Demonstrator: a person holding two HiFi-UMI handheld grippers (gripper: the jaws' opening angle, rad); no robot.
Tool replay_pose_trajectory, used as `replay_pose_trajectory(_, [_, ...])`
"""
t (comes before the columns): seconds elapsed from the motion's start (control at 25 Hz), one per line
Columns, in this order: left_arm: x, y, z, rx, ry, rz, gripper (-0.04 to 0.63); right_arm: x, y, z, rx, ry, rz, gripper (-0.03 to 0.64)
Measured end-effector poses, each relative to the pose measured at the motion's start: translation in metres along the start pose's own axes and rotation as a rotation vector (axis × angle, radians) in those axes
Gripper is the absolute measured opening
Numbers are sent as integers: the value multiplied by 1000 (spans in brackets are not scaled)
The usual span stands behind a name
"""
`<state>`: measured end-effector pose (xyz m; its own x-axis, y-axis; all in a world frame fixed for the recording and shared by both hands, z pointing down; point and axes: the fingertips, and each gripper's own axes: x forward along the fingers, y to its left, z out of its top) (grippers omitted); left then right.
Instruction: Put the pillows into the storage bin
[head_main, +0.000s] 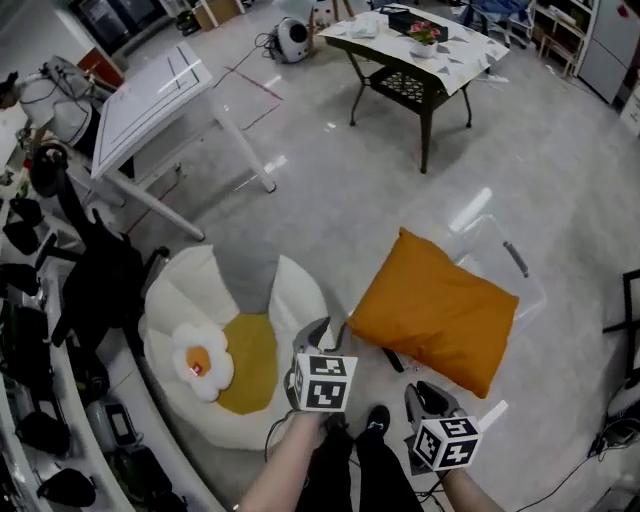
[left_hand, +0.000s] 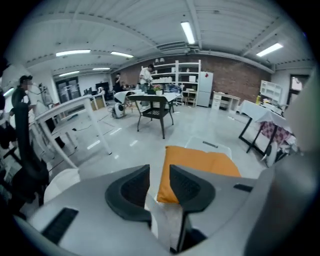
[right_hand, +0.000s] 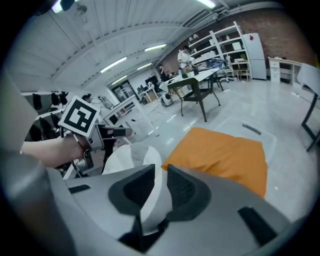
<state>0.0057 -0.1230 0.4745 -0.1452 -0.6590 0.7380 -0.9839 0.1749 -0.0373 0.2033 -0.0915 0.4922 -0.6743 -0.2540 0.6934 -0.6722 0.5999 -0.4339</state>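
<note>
Left gripper (left_hand: 159, 172) and right gripper (right_hand: 161, 172): jaws spread, nothing pinched. Orange pillow (head_main: 435, 310) lies across the storage bin (head_main: 503, 243), overhanging its near rim. White cushion (head_main: 290, 300) rests on the floor, left of the bin in the head view. Both are probably light, soft and compressible: pinch a corner or seam edge, since a mid-face grip is likely to slip.

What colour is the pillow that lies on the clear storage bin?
Plain orange; the pillow shows best in the head view.
</note>
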Motion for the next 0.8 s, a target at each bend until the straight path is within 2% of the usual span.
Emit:
replay_pose_trajectory(0.24, [-58, 109, -91, -199, 27, 181, 134, 54, 91, -27, -163, 109, 146, 77])
replay_pose_trajectory(0.44, [-118, 190, -188, -355, 67, 341, 144, 95, 181, -64, -318, 204, 276, 77])
replay_pose_trajectory(0.64, [-165, 251, -283, -503, 109, 449, 147, 124, 259, -111, -420, 282, 348, 77])
replay_pose_trajectory(0.8, [-183, 286, -351, -596, 144, 496, 149, 143, 305, -149, -488, 347, 378, 77])
